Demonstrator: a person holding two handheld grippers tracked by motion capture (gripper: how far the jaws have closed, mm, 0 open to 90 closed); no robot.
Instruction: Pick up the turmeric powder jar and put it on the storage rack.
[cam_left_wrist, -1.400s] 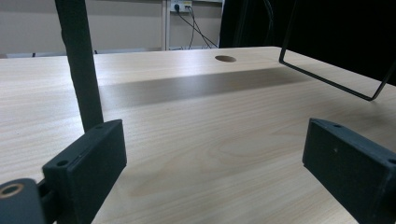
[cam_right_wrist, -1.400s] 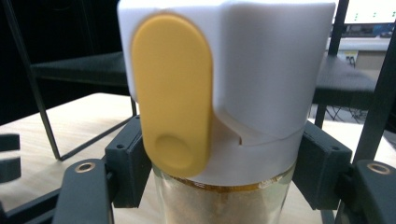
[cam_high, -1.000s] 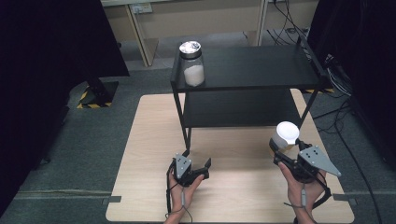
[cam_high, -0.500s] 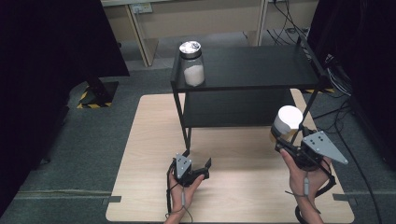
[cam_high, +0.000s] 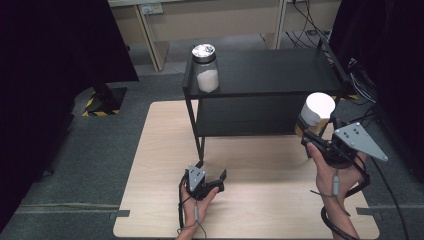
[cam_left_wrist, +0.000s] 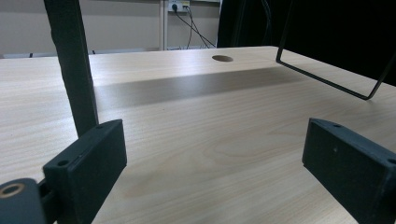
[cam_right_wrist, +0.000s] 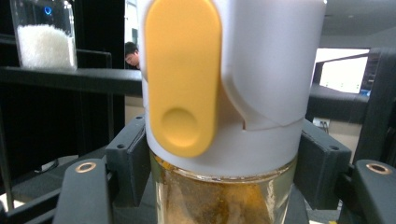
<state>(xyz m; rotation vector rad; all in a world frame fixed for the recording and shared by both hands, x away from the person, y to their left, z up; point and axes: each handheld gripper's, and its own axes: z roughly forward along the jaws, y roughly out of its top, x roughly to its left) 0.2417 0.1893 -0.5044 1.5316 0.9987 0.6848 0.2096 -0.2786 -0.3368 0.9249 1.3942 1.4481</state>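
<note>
My right gripper (cam_high: 311, 134) is shut on a glass jar (cam_high: 319, 109) with a white lid and amber contents, held in the air at the right end of the black shelf (cam_high: 270, 67). In the right gripper view the jar (cam_right_wrist: 261, 93) shows a yellow flip tab, and both pads (cam_right_wrist: 128, 161) press on the glass just under the lid. My left gripper (cam_high: 212, 173) rests on the table by the shelf's front left leg (cam_high: 201, 147). Its jaws stand wide open over bare wood in the left gripper view (cam_left_wrist: 215, 158).
A glass jar of white granules (cam_high: 206, 70) with a metal lid stands on the shelf's top left corner, also in the right gripper view (cam_right_wrist: 44, 39). The lower shelf tier (cam_high: 250, 120) looks bare. The wooden table (cam_high: 165, 150) has a cable hole (cam_left_wrist: 222, 58). A person (cam_right_wrist: 132, 53) is far behind.
My right gripper has risen with the jar, from table level up to about the height of the shelf's top. The left gripper has stayed put.
</note>
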